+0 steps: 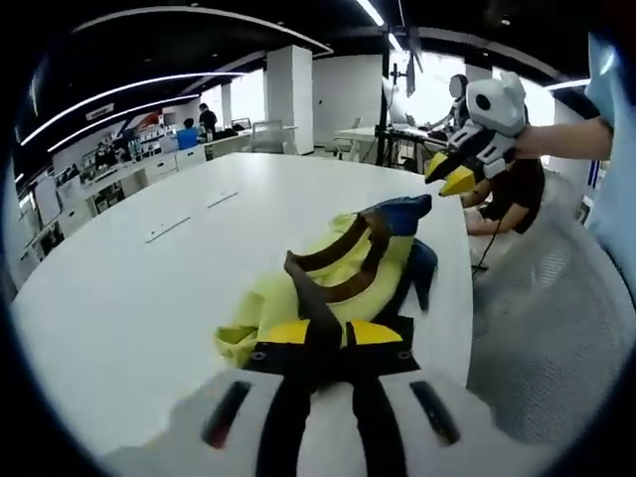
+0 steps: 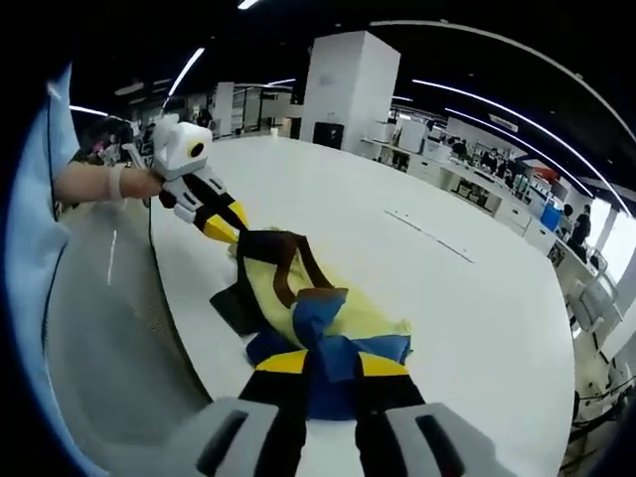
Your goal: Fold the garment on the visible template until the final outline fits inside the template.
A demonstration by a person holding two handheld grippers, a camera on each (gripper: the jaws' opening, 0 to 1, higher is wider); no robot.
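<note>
A crumpled garment (image 1: pixel 348 268) of yellow, brown, black and blue cloth lies near the edge of the white table (image 1: pixel 149 288). My left gripper (image 1: pixel 330 333) is at its near end, shut on the brown and black cloth. The same gripper (image 2: pixel 224 231) shows in the right gripper view, its yellow tips against the brown strap. My right gripper (image 1: pixel 452 174), held by a hand, hovers just above the blue end (image 1: pixel 402 214) with its jaws slightly apart. From its own camera, the right gripper (image 2: pixel 333 363) frames the blue cloth (image 2: pixel 318 313), which lies below and beyond the tips.
The table's curved edge (image 1: pixel 469 298) runs beside the garment, with grey floor (image 1: pixel 556 318) past it. A person sits beyond the table end (image 1: pixel 512 194). Desks, a white pillar (image 2: pixel 343 89) and people stand farther off. Wide bare tabletop (image 2: pixel 467 298) lies on the garment's other side.
</note>
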